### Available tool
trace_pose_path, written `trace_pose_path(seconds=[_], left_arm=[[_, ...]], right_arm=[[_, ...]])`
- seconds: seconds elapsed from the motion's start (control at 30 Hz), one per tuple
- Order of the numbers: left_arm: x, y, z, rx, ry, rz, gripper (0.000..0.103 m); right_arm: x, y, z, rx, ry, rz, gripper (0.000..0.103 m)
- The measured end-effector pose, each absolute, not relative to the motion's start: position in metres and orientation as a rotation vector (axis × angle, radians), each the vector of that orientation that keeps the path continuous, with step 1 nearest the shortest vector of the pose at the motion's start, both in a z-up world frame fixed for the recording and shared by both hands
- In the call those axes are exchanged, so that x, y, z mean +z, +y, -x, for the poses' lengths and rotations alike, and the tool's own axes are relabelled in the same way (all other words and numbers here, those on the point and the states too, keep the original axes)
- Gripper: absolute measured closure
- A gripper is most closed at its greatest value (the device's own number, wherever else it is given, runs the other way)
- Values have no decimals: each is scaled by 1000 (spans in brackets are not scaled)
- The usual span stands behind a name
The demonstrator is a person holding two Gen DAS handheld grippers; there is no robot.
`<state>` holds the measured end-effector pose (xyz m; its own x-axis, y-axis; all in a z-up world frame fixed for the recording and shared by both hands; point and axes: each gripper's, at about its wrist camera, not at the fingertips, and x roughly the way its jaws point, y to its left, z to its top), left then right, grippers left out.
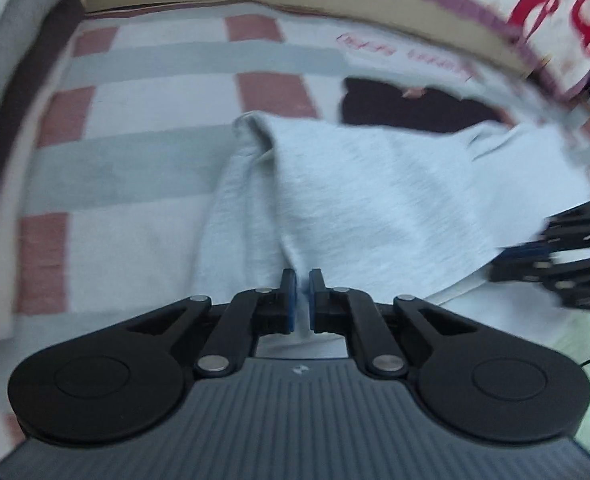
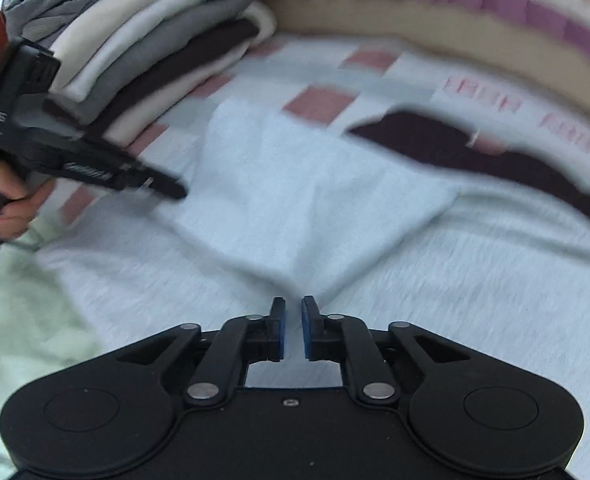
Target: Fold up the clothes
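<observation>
Pale grey garment (image 1: 359,196) lies on the checked bed cover (image 1: 143,168), its long axis running away from me. My left gripper (image 1: 303,294) and right gripper (image 2: 293,326) each pinch its near edge; a clothes stack (image 2: 143,52) crowds the left.

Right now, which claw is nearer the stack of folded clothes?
Left. The left claw sits just in front of the folded stack, beside its base. The right claw grips the light grey garment farther out on the bed.

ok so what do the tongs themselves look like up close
Both the left tongs and right tongs are matte black linkages with silver pivot pins, round hubs and blue pads. The left's base is ribbed grey; its body shows small white lettering in the right view.
</observation>
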<state>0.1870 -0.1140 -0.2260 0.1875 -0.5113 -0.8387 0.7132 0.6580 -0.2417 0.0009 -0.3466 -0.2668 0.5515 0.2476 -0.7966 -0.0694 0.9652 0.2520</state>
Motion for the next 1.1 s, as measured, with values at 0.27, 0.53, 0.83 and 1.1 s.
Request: trace_pose_path(seconds=[0.27, 0.53, 0.83, 1.1], left_arm=[[-211, -104, -209, -814, 1002, -6, 64], [-239, -134, -237, -804, 1031, 111, 59], [-246, -119, -250, -810, 1027, 254, 91], [-235, -138, -223, -827, 934, 37, 83]], right_arm=[[-266, -437, -8, 9, 839, -757, 51], [-290, -446, -40, -65, 938, -857, 45], [-295, -442, -61, -62, 848, -789, 73], [-292, -434, -58, -126, 778, -591, 85]])
